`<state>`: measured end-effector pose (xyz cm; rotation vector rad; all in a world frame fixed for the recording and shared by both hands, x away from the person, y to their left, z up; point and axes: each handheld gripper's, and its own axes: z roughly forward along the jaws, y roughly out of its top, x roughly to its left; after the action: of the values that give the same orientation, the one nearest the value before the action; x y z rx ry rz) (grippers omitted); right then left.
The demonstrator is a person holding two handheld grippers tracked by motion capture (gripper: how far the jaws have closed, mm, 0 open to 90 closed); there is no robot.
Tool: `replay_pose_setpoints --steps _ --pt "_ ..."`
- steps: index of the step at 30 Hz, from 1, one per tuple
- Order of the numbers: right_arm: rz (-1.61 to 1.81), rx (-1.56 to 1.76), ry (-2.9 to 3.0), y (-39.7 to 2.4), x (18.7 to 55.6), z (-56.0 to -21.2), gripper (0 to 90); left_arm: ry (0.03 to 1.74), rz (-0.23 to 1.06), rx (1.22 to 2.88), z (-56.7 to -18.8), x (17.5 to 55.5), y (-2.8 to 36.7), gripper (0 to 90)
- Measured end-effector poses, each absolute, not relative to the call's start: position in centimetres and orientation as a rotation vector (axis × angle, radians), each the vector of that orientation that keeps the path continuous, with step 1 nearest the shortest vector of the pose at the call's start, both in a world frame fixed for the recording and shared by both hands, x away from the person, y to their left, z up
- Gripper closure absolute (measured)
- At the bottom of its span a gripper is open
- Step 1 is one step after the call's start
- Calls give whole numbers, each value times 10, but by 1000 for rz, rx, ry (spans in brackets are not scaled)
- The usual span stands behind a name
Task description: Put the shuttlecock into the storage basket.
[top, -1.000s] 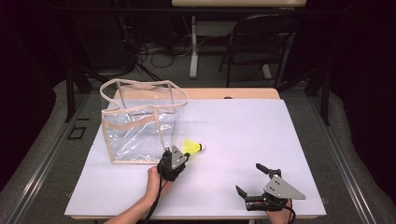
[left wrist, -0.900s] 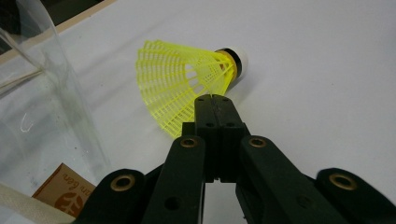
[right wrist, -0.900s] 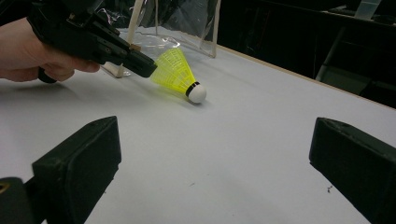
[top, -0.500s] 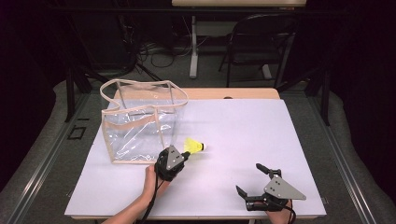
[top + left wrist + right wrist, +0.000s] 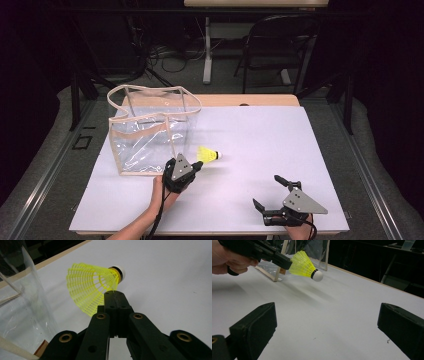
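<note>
A yellow shuttlecock with a white cork tip hangs just above the white table, right of a clear plastic bag with beige trim. My left gripper is shut on the edge of its mesh skirt; the closed jaws pinch the skirt near the cork. In the right gripper view the shuttlecock floats over its shadow, held by the left gripper. Near the table's front right edge my right gripper rests open, with nothing between its jaws.
The bag stands upright and open-topped at the table's left. A black chair and desk legs stand on the floor beyond the far edge. Bare white tabletop spreads between the two grippers and to the right.
My left gripper has shifted only slightly, with the shuttlecock staying in its jaws. The right gripper has kept still.
</note>
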<state>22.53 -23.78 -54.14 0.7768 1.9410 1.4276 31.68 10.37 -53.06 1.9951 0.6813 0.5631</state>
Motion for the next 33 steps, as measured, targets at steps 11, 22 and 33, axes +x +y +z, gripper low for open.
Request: replay_pose_setpoints --steps 11,22,33 --pt "1426 779 1942 -238 226 -542 19 675 547 1946 -522 317 111 900" --pt "1425 780 1942 -237 225 -542 20 664 550 1927 -515 314 114 900" --pt "1423 780 1943 -238 226 -542 21 650 561 1908 -506 314 119 900"
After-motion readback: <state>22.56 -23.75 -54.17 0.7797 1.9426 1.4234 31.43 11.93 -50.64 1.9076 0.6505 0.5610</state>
